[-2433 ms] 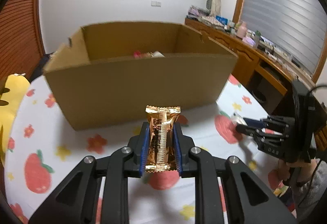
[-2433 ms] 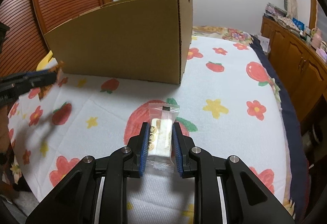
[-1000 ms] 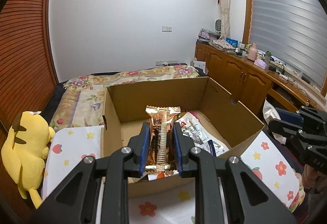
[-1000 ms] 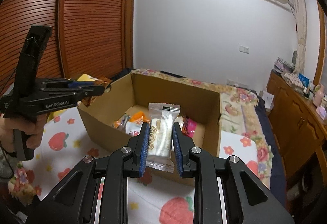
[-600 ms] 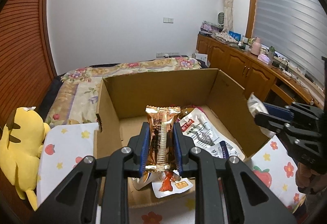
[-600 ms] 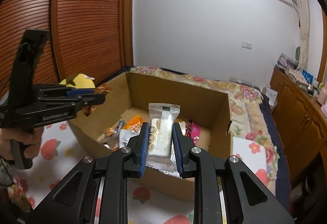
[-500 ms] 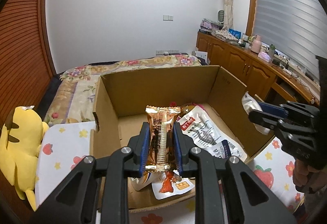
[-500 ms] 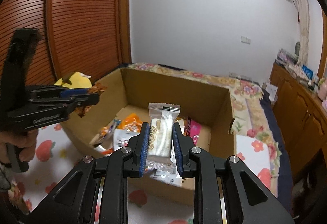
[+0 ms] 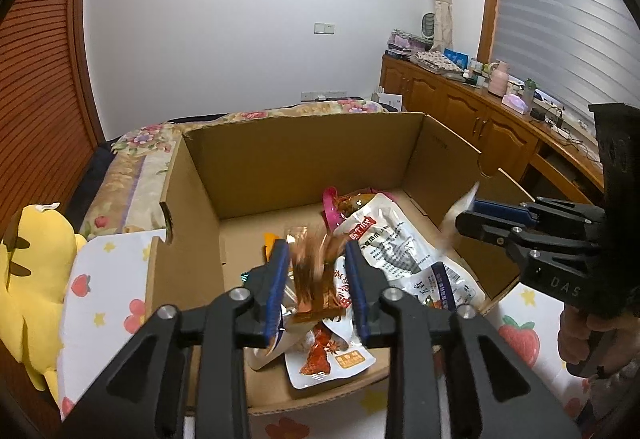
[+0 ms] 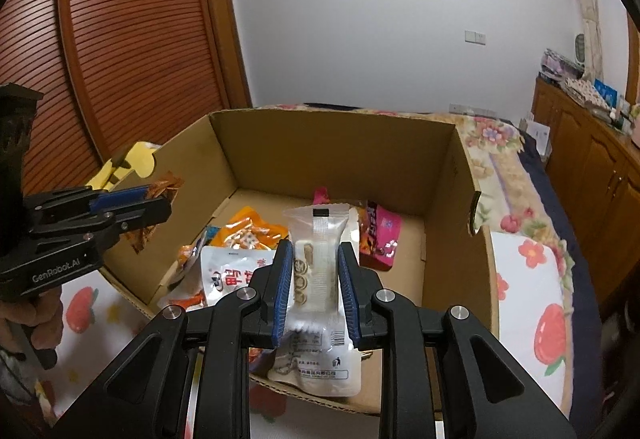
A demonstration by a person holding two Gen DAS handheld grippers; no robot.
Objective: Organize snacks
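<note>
My left gripper [image 9: 316, 245] hangs over the near left part of the open cardboard box [image 9: 304, 151]. Its jaws are opening, and the gold snack packet [image 9: 314, 279] shows blurred between the pads with a gap on each side. My right gripper [image 10: 316, 245] is over the box's [image 10: 340, 151] near edge. Its jaws are just beginning to open, with the white biscuit packet [image 10: 316, 227] upright and its sides against both pads. In the left wrist view the right gripper [image 9: 464, 215] reaches in over the right wall. The right wrist view has the left gripper [image 10: 160, 199] at the left wall.
Several snack packets lie in the box: a large white pouch [image 9: 396, 239], a pink packet [image 10: 380, 235], an orange one [image 10: 248, 227]. The box stands on a strawberry-print cloth [image 9: 104, 279]. A yellow plush [image 9: 24, 271] sits left, a bed [image 9: 132, 167] behind, wooden cabinets [image 9: 460, 111] right.
Both grippers came forward and down over the box. The left jaws spread apart and the gold packet went blurred and slipped lower between them. The white packet stays in the right gripper.
</note>
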